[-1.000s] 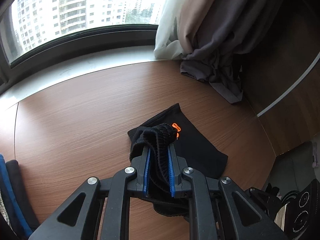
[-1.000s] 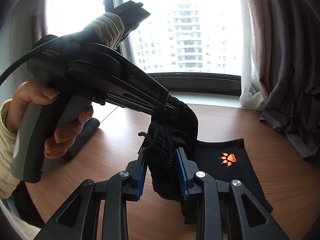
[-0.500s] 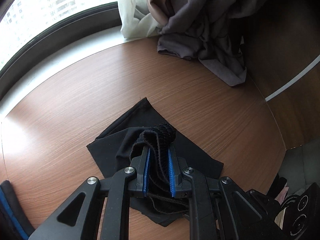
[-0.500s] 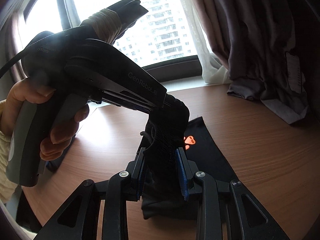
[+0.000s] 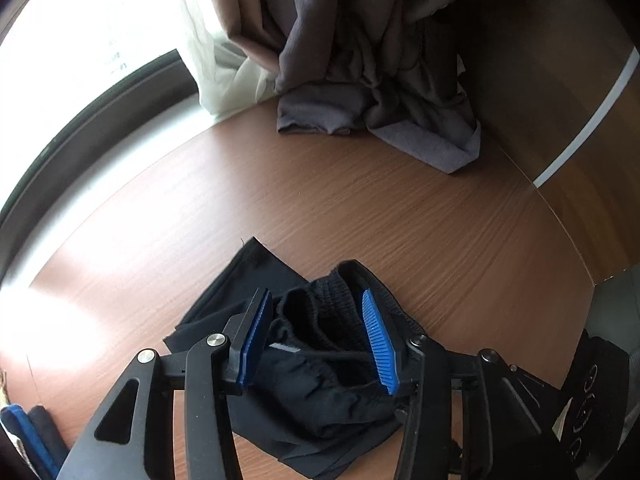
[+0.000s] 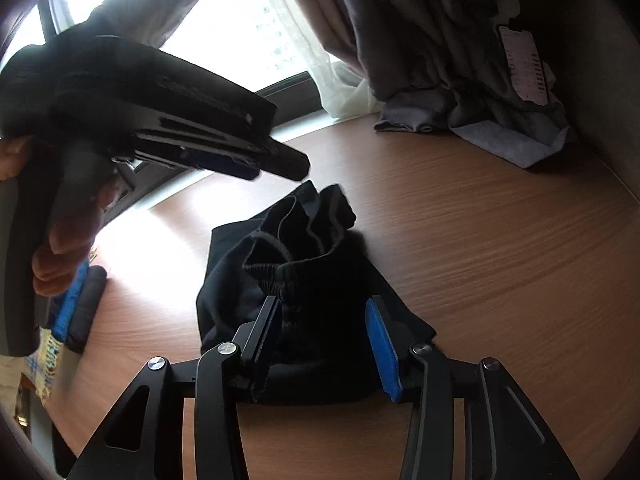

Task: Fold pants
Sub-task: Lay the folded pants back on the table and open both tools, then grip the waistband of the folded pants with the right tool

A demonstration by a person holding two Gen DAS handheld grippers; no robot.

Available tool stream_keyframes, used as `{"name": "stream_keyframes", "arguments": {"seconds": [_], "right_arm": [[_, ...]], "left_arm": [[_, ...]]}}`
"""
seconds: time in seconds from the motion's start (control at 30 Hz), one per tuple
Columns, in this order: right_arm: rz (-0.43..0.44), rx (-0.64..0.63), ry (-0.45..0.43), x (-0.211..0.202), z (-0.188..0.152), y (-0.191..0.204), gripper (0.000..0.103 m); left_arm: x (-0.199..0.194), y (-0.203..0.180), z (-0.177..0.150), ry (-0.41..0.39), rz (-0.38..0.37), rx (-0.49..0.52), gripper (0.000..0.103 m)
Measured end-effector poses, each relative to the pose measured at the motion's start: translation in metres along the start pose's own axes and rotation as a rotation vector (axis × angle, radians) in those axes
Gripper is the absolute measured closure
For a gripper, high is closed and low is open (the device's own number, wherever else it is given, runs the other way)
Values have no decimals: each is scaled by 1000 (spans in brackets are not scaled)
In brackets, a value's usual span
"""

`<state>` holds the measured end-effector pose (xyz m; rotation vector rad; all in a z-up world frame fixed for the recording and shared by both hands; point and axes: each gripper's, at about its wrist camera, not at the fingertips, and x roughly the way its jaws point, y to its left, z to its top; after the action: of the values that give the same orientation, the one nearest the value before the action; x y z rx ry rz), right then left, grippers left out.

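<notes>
The black pants (image 5: pixel 320 360) lie bunched on the brown wooden table (image 5: pixel 360 208), the elastic waistband (image 6: pixel 288 256) slumped on top of the folded legs. My left gripper (image 5: pixel 316 304) hangs just over the waistband; its jaws are opening and the blue pads (image 5: pixel 376 340) stand apart from the cloth between them. In the right wrist view my right gripper (image 6: pixel 324 312) is low over the near edge of the pants (image 6: pixel 304 300), its jaws opening too, with no pad pressing the fabric. A hand holds the left gripper (image 6: pixel 280 164) above the pile's far side.
Grey and cream curtains (image 5: pixel 380 60) hang down onto the table's far right corner, by the window sill (image 5: pixel 120 128). A folded dark and blue garment (image 6: pixel 76 304) lies at the table's left edge. A dark wall panel (image 5: pixel 560 80) stands at the right.
Both grippers carried the waistband across and lower over the pants, then their jaws parted and let it go. The waistband has dropped onto the pile, covering the orange paw print.
</notes>
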<state>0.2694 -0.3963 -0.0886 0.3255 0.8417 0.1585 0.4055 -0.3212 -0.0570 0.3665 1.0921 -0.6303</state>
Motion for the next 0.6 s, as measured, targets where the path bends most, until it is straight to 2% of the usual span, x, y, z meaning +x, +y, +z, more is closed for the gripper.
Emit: {"name": "stream_keyframes", "arguments": {"seconds": [0.13, 0.27, 0.43, 0.6], "right_arm": [[-41, -7, 12, -5, -2, -10, 58], [-56, -47, -6, -14, 3, -13, 58], [-66, -185, -23, -19, 13, 0, 58], [-13, -188, -30, -12, 29, 9, 58]], "left_arm": [[-27, 11, -19, -92, 63, 1, 44], [-29, 25, -56, -96, 113, -26, 43], [-19, 48, -99, -100, 73, -110, 43], [-16, 60, -114, -136, 96, -96, 43]]}}
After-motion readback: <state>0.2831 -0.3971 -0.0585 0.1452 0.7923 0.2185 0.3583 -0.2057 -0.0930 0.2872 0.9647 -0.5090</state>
